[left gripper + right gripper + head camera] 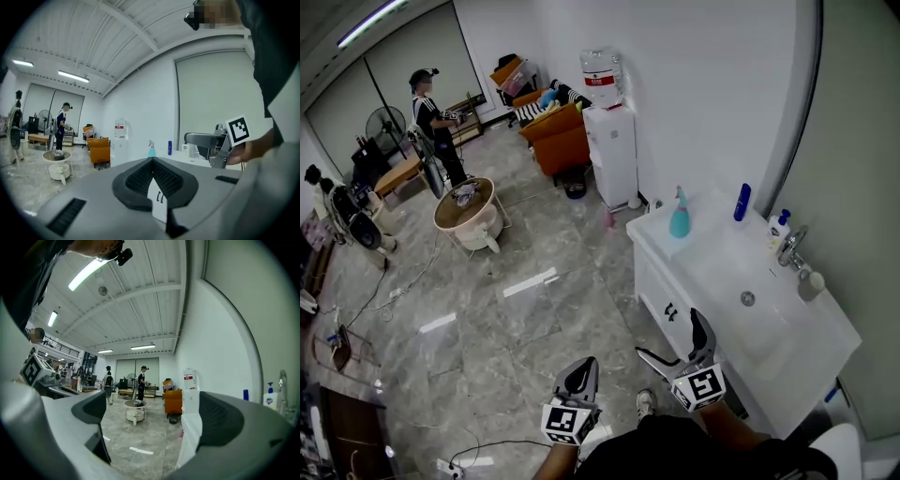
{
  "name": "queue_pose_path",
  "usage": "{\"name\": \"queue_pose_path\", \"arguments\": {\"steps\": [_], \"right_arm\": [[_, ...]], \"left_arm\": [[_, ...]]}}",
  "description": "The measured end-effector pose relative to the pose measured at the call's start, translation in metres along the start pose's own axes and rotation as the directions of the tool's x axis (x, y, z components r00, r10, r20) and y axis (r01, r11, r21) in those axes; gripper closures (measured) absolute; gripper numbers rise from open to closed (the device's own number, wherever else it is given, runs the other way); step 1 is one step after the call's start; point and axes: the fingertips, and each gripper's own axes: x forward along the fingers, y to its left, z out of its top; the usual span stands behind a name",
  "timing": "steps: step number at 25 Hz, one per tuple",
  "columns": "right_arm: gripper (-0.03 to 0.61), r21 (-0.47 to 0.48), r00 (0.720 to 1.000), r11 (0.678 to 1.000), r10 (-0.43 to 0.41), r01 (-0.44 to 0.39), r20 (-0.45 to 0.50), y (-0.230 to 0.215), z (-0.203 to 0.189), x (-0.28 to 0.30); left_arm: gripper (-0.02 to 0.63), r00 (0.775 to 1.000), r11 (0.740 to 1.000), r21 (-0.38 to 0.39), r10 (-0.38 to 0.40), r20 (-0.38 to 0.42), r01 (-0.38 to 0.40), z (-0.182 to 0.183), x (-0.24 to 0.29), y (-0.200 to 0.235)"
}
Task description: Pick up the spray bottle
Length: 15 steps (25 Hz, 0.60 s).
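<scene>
Left gripper (580,370) jaws pressed together, empty; right gripper (671,337) jaws spread wide, empty, near the white vanity (703,253); one teal spray bottle (680,217) stands on its far corner, long axis vertical, nozzle uppermost; one blue bottle (742,202) and one pump bottle (780,231) stand further along.
</scene>
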Motion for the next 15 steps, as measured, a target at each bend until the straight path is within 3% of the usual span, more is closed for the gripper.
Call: {"name": "queue_pose_path", "arguments": {"steps": [15], "right_arm": [[-0.012,0.003,0.999,1.000,0.001,0.000,-0.036,-0.085,-0.021,0.070]], "left_arm": [[0.618,0.999,0.999,-0.018,-0.031,0.011,0.031,0.025,0.118,0.022]]}}
